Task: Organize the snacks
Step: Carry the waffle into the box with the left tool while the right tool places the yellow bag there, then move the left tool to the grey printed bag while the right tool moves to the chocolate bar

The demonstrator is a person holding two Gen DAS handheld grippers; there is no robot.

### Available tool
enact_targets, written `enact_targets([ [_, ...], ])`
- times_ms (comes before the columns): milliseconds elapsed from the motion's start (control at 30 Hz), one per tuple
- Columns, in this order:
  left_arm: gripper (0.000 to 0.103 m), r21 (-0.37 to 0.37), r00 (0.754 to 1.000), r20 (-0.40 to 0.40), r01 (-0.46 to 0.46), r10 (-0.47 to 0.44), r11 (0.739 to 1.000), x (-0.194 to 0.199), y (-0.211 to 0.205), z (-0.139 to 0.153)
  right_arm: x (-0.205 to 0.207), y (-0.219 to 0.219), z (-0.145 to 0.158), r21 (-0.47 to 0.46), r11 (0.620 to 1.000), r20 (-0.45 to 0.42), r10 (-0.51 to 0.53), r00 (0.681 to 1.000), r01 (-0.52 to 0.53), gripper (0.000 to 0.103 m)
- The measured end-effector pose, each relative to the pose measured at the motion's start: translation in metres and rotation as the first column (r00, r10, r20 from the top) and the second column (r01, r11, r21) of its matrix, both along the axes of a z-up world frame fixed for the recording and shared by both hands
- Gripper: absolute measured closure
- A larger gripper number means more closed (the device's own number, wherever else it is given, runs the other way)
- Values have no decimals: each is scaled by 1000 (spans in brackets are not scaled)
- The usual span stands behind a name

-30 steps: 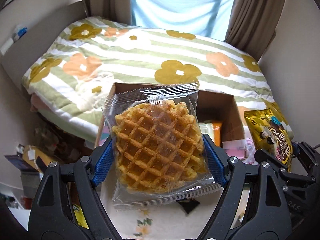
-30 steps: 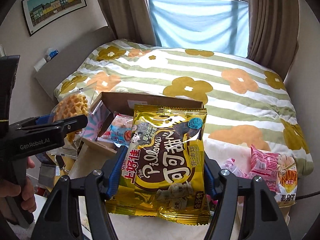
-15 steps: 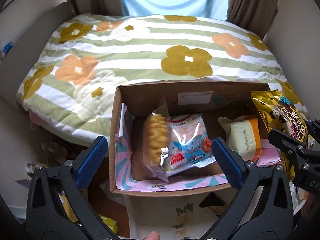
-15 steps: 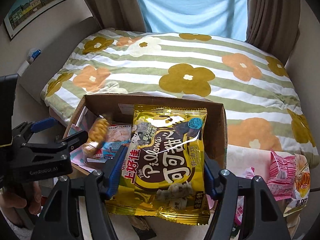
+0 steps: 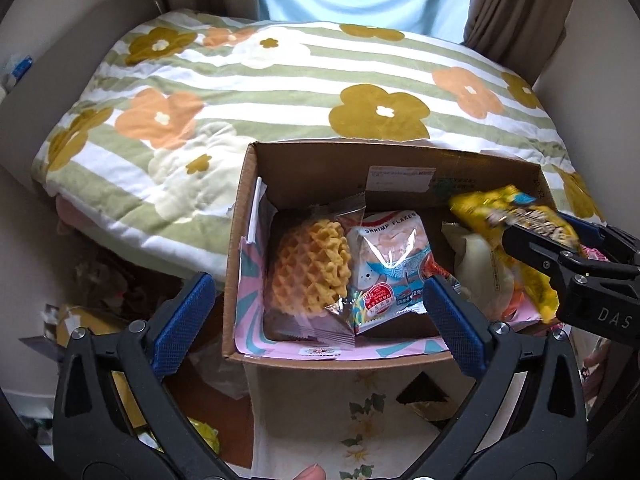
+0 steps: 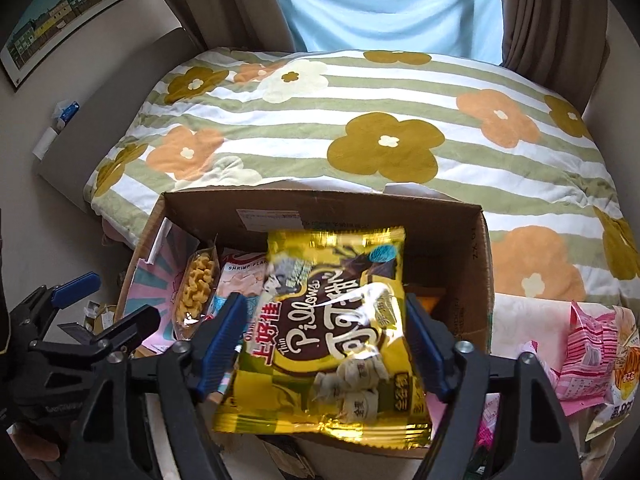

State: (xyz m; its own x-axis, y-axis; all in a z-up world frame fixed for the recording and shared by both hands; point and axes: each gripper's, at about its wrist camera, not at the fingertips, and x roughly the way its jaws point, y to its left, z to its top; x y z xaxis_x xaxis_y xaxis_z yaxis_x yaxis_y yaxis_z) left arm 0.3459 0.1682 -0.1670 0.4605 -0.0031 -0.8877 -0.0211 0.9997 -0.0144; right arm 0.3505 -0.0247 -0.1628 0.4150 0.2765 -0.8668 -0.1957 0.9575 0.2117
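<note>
This is a home bedroom. A bed under a striped quilt (image 6: 360, 128) with big orange and mustard flowers fills the far half. Brown curtains (image 6: 552, 12) frame a window at the far wall, a framed picture (image 6: 60, 12) hangs far left, and household clutter (image 5: 100, 320) lies near left.

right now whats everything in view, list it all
box: 1, brown card, at the foot of the bed
waffle: 1, golden, clear wrapper, in the box, left
shrimp flakes: 1, white and blue, in the box beside the waffle
white bag: 1, pale with orange edge, in the box, right
gold bag: 1, yellow and brown, between the right claw's pads over the box
pink packs: a few, pink and orange, right of the box
quilt: 1, green stripes, flowers, on the bed
picture: 1, on the wall, left
left claw: black, blue pads, open, empty
right claw: black, blue pads, just been opening
</note>
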Motion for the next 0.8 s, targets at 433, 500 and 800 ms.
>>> enact_targets([
  [433,0,1,1000,15,4,-4,1000,-21,-2,7,-25,-11,5,25,999,19,-23,1000,22,1],
  [500,0,0,1000,21,10,-10,1000,-25,-4,10,-30,-11,8,26,999,25,-27,999,26,1],
  [800,0,-3,997,55,55,-55,998,-45,-16,25,-54,-18,28,10,999,51,-54,997,54,1],
])
